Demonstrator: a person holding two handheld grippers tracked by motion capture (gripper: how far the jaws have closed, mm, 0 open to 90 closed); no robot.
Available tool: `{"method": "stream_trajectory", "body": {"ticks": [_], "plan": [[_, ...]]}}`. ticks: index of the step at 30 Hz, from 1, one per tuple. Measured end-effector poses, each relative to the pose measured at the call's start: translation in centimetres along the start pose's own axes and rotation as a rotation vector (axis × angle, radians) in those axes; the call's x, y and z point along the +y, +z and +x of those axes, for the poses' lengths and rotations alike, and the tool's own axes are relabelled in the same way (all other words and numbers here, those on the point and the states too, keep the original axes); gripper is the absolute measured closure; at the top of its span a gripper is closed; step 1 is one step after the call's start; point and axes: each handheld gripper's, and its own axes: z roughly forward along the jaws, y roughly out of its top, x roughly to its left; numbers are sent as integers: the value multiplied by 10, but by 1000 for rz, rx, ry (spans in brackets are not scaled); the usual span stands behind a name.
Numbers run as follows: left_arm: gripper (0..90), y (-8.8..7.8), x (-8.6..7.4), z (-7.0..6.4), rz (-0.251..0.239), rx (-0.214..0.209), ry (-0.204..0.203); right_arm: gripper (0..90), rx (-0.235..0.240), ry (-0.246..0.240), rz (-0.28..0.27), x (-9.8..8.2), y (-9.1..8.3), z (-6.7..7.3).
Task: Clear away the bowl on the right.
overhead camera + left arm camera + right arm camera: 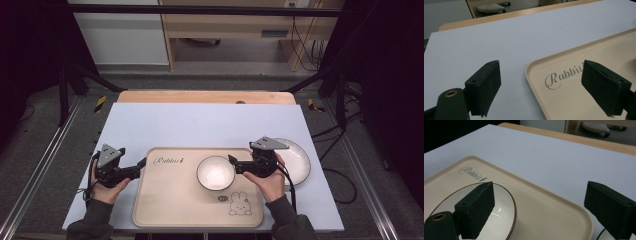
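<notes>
A beige tray (170,200) with "Rabbit" lettering lies at the table's front. A white bowl (216,172) with a dark rim stands on the tray, right of its middle. My right gripper (234,162) hovers at the bowl's right rim and is open. In the right gripper view one jaw hangs over the bowl (501,215) and the other beyond the tray's edge (564,205); nothing is held between them. My left gripper (142,164) stands open at the tray's far left corner. Its jaws straddle the tray rim (534,80) without pressing on it.
A white plate (297,160) rests on the table just right of the tray, behind my right hand. The white table sheet (200,125) stretches back to a wooden edge. A rabbit drawing (241,205) marks the tray's front right.
</notes>
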Motion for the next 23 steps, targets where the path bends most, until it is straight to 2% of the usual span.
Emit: {"method": "stream_trajectory", "body": {"ticks": [6, 13, 23], "plan": [[151, 0, 0, 1, -3, 2, -3, 91, -20, 3, -45, 0, -9, -6], [149, 0, -1, 2, 0, 2, -5, 80, -85, 8, -76, -5, -21, -21], [146, 1, -2, 4, 0, 7, -6, 82, -128, 13, -87, -14, -32, -33]]}}
